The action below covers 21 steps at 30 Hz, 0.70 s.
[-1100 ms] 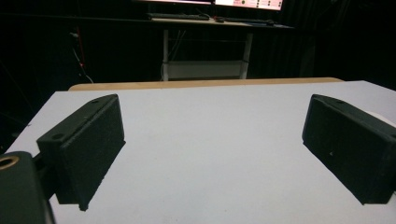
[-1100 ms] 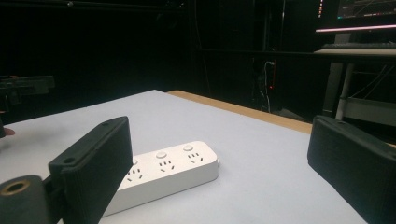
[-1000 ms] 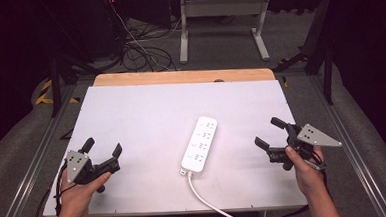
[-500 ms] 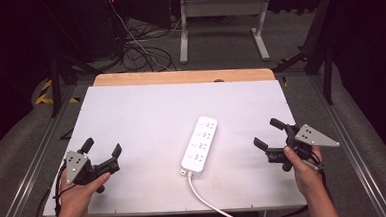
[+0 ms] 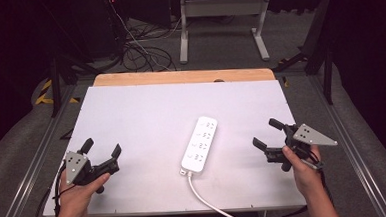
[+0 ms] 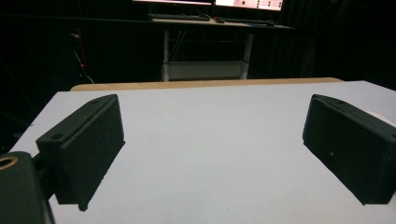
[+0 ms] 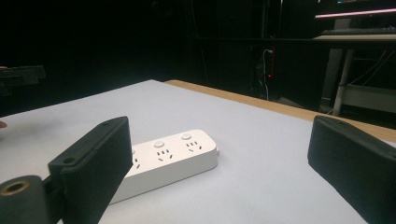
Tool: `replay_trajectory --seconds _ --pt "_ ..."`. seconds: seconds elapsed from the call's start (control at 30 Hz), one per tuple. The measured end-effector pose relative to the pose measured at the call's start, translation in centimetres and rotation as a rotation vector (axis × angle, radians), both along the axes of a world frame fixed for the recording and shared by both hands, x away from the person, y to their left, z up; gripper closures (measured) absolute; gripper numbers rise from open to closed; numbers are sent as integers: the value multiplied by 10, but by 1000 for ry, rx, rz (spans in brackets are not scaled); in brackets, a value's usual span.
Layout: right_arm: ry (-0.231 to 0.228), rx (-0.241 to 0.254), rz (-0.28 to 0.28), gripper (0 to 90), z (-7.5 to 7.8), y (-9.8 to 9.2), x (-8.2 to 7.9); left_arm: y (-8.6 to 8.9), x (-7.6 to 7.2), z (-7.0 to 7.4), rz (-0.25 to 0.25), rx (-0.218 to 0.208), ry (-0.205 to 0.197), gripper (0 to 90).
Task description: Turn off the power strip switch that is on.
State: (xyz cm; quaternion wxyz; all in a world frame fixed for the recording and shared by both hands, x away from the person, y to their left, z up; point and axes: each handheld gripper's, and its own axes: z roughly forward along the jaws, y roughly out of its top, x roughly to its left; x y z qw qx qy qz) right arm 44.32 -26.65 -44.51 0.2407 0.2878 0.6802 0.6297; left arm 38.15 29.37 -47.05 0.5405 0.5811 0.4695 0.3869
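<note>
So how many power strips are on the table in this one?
1. A white plastic power strip lies near the middle of the white table, between the two grippers, its cord running off the near edge. Nothing looks hidden.

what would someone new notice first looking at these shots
Most likely the white power strip, lying alone near the middle of the pale table, its cord trailing off the near edge. Next, the two black claws held low at either side of it: the left claw and the right claw, both open and holding nothing. Dark surroundings beyond the table make the white strip stand out more.
</note>
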Motion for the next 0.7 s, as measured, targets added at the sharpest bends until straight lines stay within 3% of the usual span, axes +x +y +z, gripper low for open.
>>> replay_trajectory --seconds 0.7 --pt "9 -12 -3 66 -2 0 0 -1 1 0 -4 3 1 61"
